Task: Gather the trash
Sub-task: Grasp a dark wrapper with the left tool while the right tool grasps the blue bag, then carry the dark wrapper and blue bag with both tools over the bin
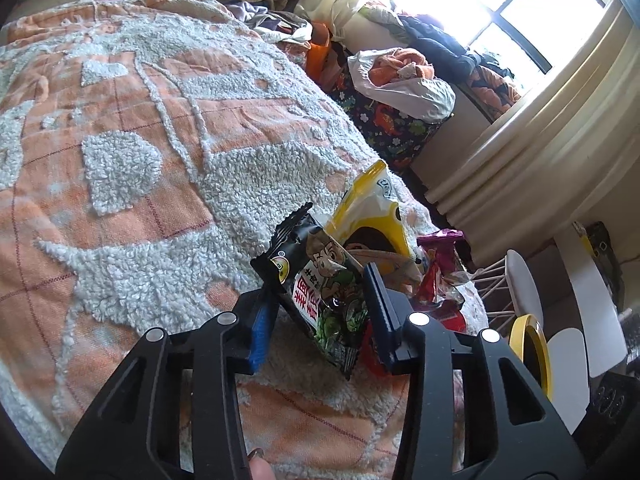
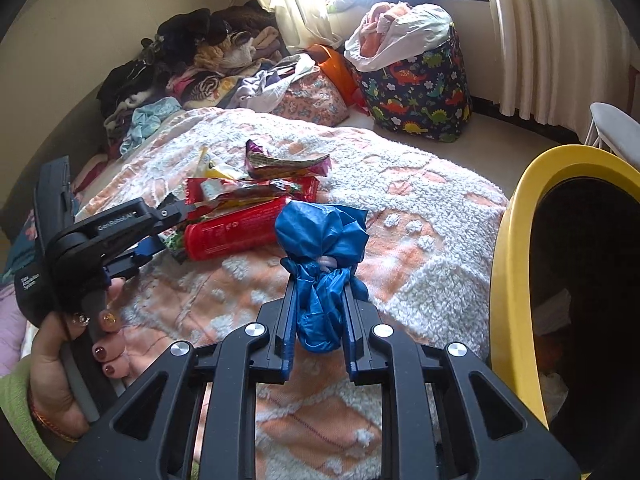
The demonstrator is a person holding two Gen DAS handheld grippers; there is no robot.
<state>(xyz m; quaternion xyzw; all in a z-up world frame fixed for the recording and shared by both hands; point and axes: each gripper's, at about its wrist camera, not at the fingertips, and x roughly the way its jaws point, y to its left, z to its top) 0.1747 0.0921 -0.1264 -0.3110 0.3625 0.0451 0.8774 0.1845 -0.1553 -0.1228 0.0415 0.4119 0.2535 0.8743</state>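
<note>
A heap of snack wrappers lies on the orange and white bedspread (image 1: 120, 168). My left gripper (image 1: 320, 292) is open, its jaws on either side of a black and green cartoon snack packet (image 1: 320, 292). A yellow packet (image 1: 368, 216) and red and purple wrappers (image 1: 436, 276) lie just beyond. In the right wrist view my right gripper (image 2: 320, 296) is shut on a knotted blue plastic bag (image 2: 320, 240), held above the bedspread (image 2: 420, 208). The left gripper (image 2: 156, 236) shows there at a red tube (image 2: 236, 232) and the wrapper pile (image 2: 272, 176).
A yellow-rimmed bin (image 2: 516, 264) with a dark inside stands at the right of the bed; it also shows in the left wrist view (image 1: 536, 344). A dinosaur-print bag (image 2: 420, 88) full of laundry stands by the curtains. Piled clothes (image 2: 192, 64) line the bed's far side.
</note>
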